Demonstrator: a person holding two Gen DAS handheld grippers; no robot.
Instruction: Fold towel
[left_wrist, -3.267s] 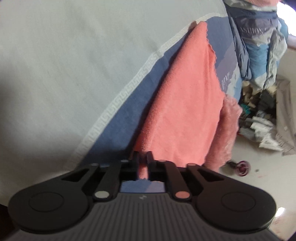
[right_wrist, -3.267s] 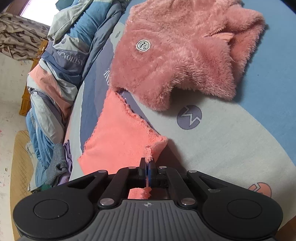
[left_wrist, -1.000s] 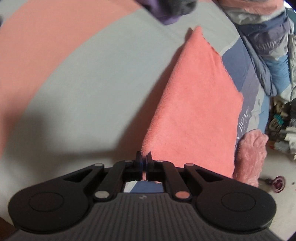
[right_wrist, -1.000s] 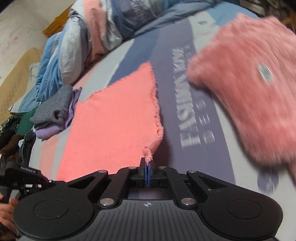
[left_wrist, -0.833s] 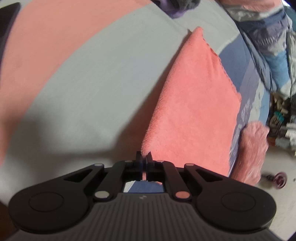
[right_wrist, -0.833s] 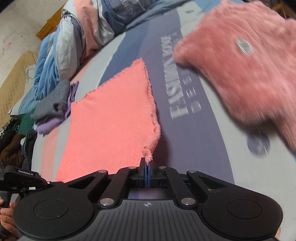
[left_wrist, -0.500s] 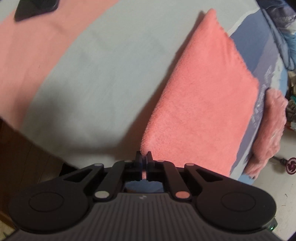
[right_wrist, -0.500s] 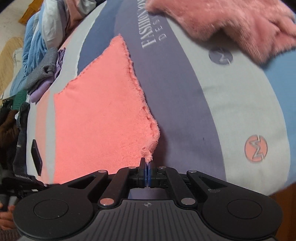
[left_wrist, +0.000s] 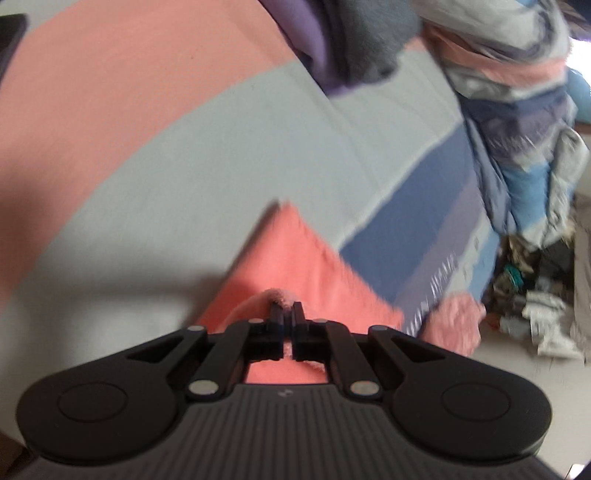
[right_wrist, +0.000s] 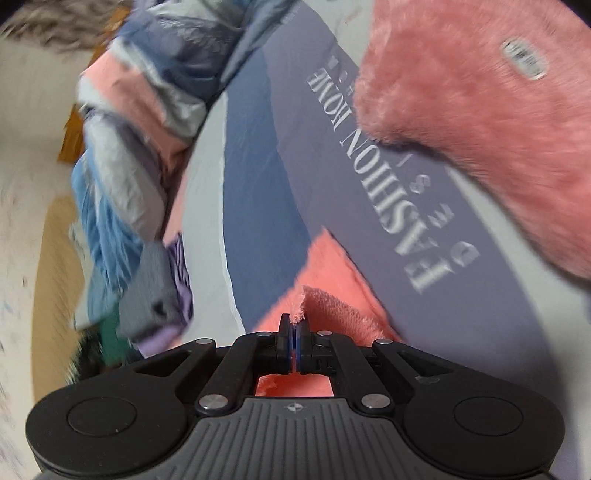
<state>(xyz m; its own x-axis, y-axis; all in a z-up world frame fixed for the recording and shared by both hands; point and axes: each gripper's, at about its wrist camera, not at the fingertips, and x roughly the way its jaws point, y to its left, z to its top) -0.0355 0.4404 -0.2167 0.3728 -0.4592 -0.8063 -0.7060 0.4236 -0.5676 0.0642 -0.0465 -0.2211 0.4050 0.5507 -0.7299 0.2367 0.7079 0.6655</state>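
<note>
In the left wrist view, a broad salmon band of the bedsheet (left_wrist: 110, 110) fills the upper left, giving way to a grey band and then a blue one toward the right. At the top centre lie folded purple and grey clothes (left_wrist: 351, 40), blurred by motion. The coral towel (left_wrist: 295, 258) lies on the bedsheet in the lower middle, one far corner pointing up toward the grey band, with a second layer of it bulging up just at the fingers. The left gripper (left_wrist: 287, 314) has its fingers drawn close together on a raised fold of that towel, a thin strip of pink cloth showing between them. To the right of the towel sits the edge of a fluffy pink garment (left_wrist: 454, 321), and above it a crumpled quilt (left_wrist: 517, 110) in grey, blue and pink; beyond the bed's edge, clutter lies on the floor.

In the right wrist view, the quilt (right_wrist: 140, 110) is heaped at the left, with the folded clothes (right_wrist: 155, 288) below it. In the middle, the right gripper (right_wrist: 295, 325) is clamped on a frayed corner of the towel (right_wrist: 332, 280), whose tuft pokes up past the fingertips; the towel lies doubled beneath it on the dark blue printed band of the bedsheet (right_wrist: 266, 184). The fluffy pink garment (right_wrist: 498, 129) fills the upper right, well apart from the gripper
</note>
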